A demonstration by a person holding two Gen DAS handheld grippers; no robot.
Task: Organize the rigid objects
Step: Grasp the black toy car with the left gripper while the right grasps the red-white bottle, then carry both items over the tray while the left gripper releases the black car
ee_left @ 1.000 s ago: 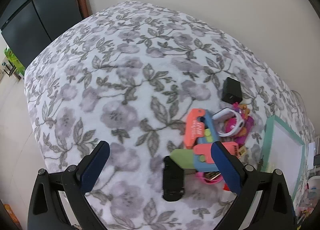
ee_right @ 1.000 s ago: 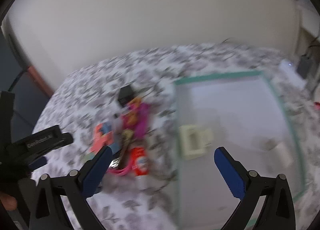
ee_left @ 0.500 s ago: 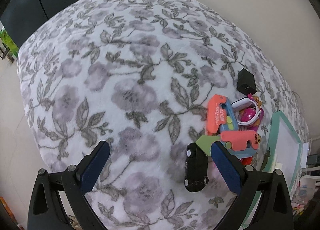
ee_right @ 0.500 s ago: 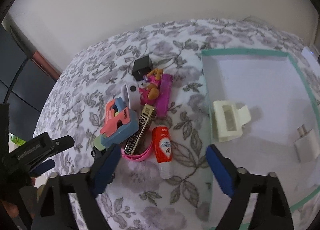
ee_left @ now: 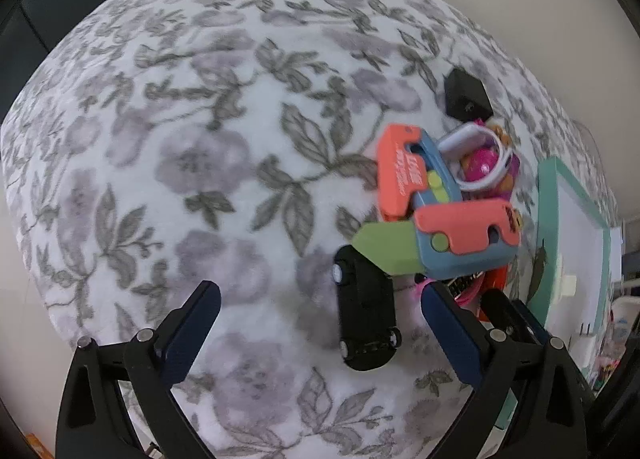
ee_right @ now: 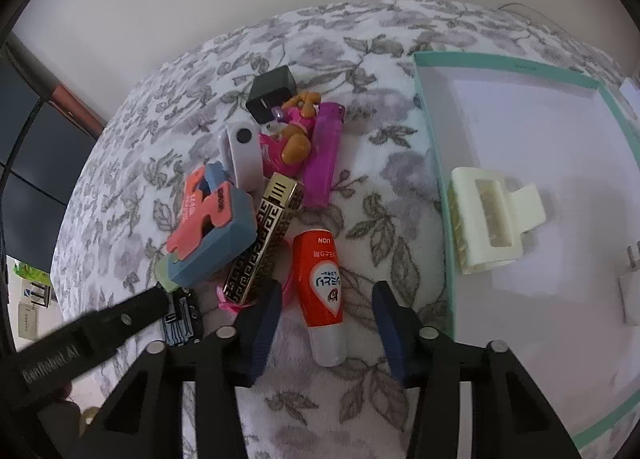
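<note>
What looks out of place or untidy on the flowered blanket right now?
The toys lie heaped, not sorted: a gold patterned case leans under the coral-and-blue plastic toy, and the black toy car lies on its side. Only the cream hair claw and a white plug are in the teal-rimmed tray.

Each hand-held gripper (ee_right: 324,323) is showing a black plastic frame with silver screws (ee_right: 225,332) and dark blue ribbed pads (ee_left: 191,333) (white lettering is appearing on one arm).

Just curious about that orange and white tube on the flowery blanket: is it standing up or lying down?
Lying down. The orange and white tube rests flat on its side on the flowery blanket, its white end nearest the camera.
</note>
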